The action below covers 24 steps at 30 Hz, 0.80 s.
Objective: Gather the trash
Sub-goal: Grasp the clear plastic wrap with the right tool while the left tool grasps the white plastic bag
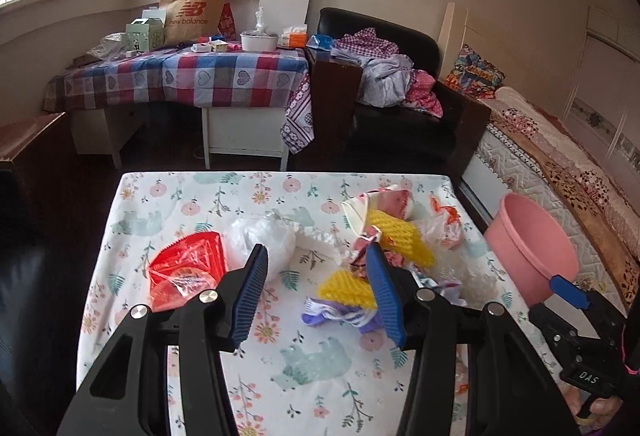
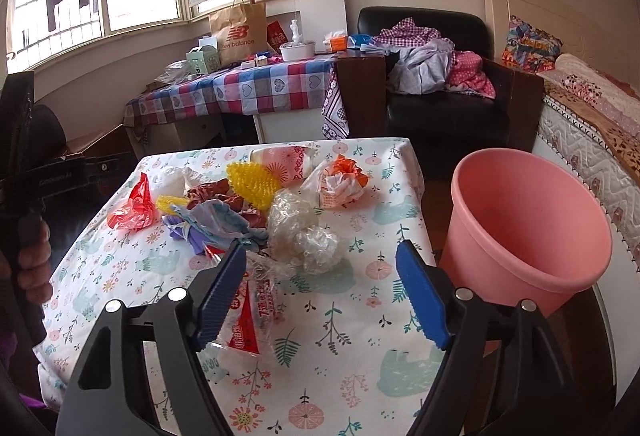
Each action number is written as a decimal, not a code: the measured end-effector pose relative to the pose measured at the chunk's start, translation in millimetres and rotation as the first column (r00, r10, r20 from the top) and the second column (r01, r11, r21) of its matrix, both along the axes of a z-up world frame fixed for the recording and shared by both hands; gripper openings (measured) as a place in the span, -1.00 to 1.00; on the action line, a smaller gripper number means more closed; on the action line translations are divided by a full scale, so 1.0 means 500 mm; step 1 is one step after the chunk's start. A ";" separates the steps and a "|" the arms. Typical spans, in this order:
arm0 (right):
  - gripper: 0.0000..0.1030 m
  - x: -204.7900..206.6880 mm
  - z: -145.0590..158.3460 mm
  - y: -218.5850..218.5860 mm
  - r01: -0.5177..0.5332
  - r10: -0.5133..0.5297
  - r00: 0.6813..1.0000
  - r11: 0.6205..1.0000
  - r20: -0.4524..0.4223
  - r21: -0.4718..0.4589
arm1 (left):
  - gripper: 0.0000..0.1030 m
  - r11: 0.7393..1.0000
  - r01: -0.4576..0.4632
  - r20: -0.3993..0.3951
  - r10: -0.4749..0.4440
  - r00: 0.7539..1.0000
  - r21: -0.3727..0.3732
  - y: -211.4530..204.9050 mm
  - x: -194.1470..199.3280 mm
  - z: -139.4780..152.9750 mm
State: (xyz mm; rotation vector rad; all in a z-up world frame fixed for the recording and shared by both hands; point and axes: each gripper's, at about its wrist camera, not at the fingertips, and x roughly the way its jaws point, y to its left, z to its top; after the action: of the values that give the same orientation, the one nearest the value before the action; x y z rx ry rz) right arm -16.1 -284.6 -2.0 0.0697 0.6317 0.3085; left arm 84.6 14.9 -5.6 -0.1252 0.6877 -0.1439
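Observation:
Trash lies heaped on the floral-cloth table (image 1: 192,195) (image 2: 360,320): a red plastic bag (image 1: 188,268) (image 2: 134,207), a white bag (image 1: 266,238), yellow foam nets (image 1: 404,240) (image 2: 252,183), a purple wrapper (image 1: 340,314) and crumpled clear plastic (image 2: 308,236). My left gripper (image 1: 316,256) is open over the pile, its left finger by the white bag and its right finger against a yellow net. My right gripper (image 2: 322,250) is open just short of the clear plastic, with a red-printed wrapper (image 2: 248,324) by its left finger. Neither holds anything.
A pink bin (image 1: 532,248) (image 2: 528,220) stands off the table's right edge, beside a bed (image 2: 592,123). Beyond are a black armchair (image 2: 440,107) with clothes and a checked-cloth table (image 2: 248,91) under the window. A hand (image 2: 32,256) grips the left tool at the left.

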 end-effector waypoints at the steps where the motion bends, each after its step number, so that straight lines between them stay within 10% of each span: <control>1: 0.51 0.005 -0.003 -0.002 0.002 -0.002 1.000 1.000 -0.006 0.001 | -0.03 1.000 -0.005 -0.007 0.006 1.000 0.013 0.007 0.009 -0.001; 10: 0.51 0.046 -0.016 -0.011 0.000 0.001 0.999 1.000 -0.040 0.003 | -0.04 0.984 -0.027 -0.103 0.046 0.994 0.176 0.003 0.113 -0.083; 12: 0.51 0.056 -0.019 -0.013 -0.003 0.003 0.999 1.000 -0.053 0.011 | -0.35 0.979 -0.046 -0.110 0.069 0.992 0.197 0.009 0.120 -0.098; 17: 0.51 0.087 -0.037 -0.015 -0.026 0.030 0.994 0.999 -0.107 0.038 | -0.88 0.991 -0.049 -0.096 0.061 0.993 0.125 0.037 0.107 -0.095; 24: 0.51 0.139 -0.062 -0.007 -0.063 0.078 0.977 0.995 -0.198 0.079 | -0.94 0.998 -0.055 -0.057 0.057 0.997 0.032 0.057 0.060 -0.059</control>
State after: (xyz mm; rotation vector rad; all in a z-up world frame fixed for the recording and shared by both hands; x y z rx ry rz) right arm 53.3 -288.2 -32.9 0.1491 0.8245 0.3963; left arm 114.7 43.3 -35.2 -0.1202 0.7434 -0.0765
